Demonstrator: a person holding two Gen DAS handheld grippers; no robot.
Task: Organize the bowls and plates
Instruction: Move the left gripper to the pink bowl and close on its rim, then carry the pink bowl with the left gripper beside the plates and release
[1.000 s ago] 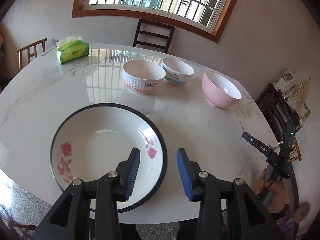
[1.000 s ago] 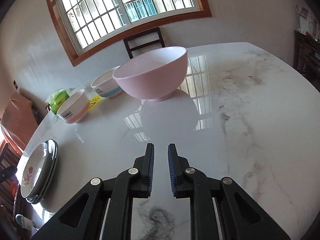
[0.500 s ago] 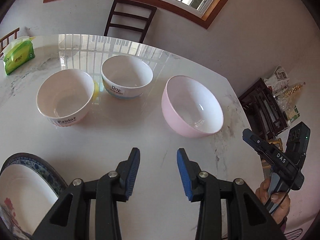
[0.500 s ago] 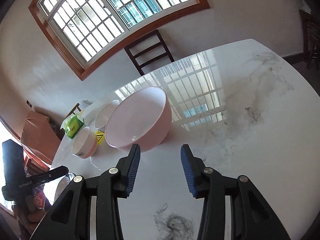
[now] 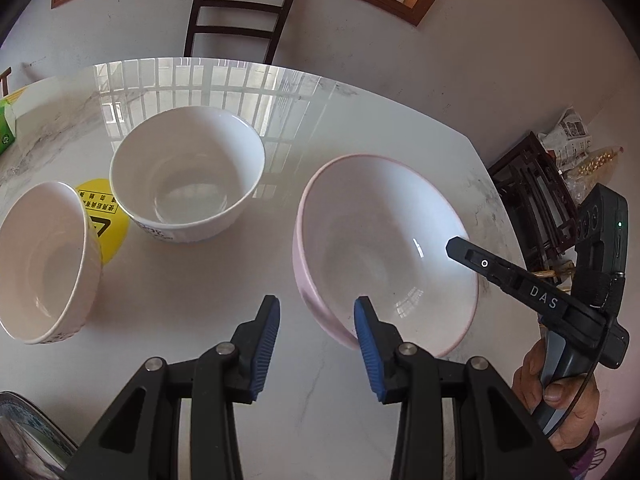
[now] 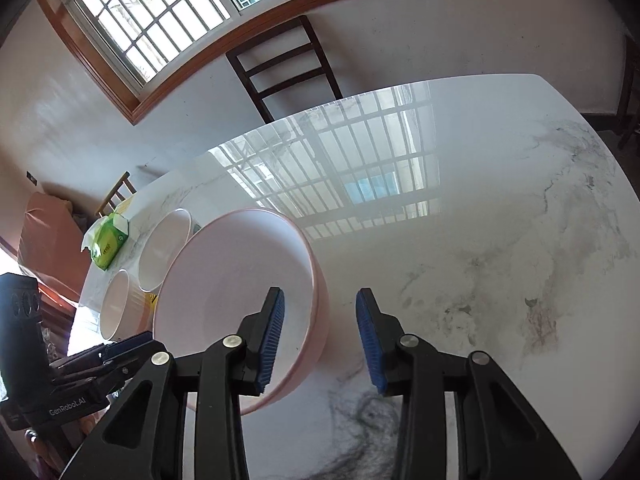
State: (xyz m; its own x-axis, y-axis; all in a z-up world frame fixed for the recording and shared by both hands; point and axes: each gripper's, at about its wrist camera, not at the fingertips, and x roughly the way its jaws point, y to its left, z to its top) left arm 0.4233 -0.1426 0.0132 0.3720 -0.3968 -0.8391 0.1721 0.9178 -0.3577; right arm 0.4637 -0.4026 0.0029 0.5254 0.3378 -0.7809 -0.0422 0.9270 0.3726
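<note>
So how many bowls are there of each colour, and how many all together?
Pink bowl: 1
White bowls, the middle one and the left one: 2
Total: 3 bowls

Light: bright daylight from the window point(image 6: 168, 28) ahead of my grippers.
Glare: window grid mirrored on the table point(image 6: 500, 208).
Edges: fisheye bending, dark corners.

The plate point(image 5: 24, 436) is cut off at the left view's bottom corner.
</note>
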